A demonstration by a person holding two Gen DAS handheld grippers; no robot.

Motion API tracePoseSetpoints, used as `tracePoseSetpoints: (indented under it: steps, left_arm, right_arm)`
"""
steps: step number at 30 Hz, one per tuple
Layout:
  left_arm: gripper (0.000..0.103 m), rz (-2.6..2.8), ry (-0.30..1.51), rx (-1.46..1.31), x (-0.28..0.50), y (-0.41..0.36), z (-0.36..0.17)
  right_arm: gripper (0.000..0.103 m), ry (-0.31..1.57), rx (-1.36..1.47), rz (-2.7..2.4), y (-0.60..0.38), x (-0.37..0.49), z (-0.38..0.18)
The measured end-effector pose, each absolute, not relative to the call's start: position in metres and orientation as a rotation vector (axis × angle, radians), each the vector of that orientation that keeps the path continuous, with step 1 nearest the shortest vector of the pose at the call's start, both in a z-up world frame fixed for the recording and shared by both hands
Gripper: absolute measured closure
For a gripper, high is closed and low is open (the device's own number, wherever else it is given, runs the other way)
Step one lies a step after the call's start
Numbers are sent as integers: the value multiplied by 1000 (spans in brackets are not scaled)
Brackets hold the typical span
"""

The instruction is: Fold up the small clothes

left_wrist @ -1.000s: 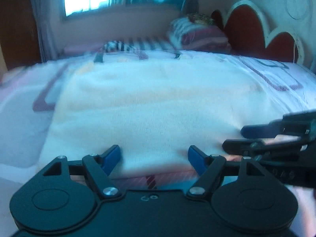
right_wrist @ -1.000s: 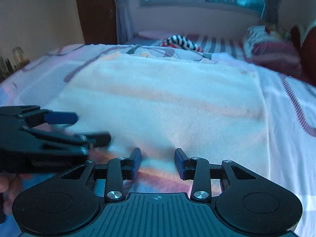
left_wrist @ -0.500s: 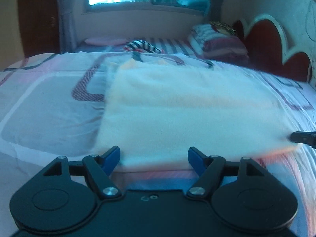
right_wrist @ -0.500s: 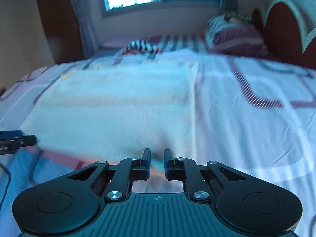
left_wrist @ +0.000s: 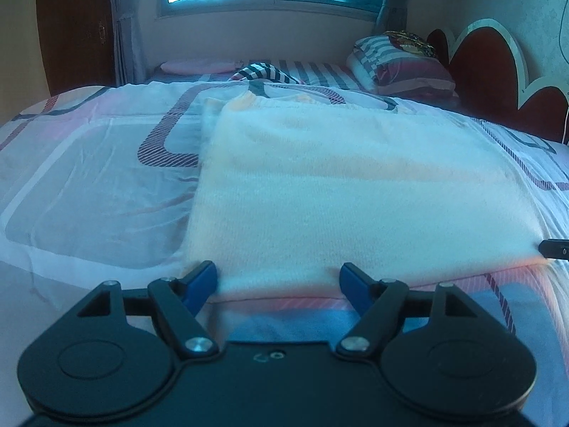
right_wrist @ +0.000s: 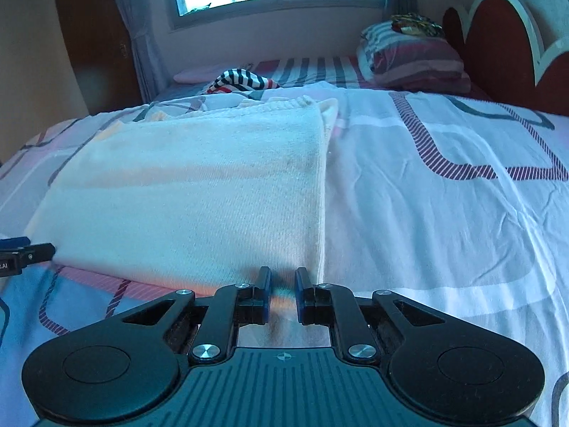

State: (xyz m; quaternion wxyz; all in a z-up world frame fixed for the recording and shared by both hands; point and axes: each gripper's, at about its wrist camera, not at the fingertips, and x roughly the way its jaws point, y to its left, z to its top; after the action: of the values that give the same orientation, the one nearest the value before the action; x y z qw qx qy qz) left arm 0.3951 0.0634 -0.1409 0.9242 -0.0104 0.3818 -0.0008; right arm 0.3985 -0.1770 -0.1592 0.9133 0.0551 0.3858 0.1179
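I see the cream knitted garment [left_wrist: 341, 192] lying flat on the patterned bedsheet [right_wrist: 444, 206], its hem edge nearest both cameras. My left gripper [left_wrist: 277, 281] stands wide, its blue fingertips [left_wrist: 199, 281] apart at the garment's near left corner, with the hem between them and not pinched. My right gripper [right_wrist: 282, 290] has just narrowed to a small gap at the near right corner; I cannot tell whether fabric is caught. A striped garment [right_wrist: 242, 80] lies beyond, near the pillow [right_wrist: 416, 58].
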Motion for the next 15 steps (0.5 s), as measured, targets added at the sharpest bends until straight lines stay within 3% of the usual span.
tracePoseSetpoints:
  steps: [15]
  left_arm:
    - [26, 6, 811, -7, 396, 62, -137]
  right_arm:
    - [90, 819, 21, 246, -169, 401, -159]
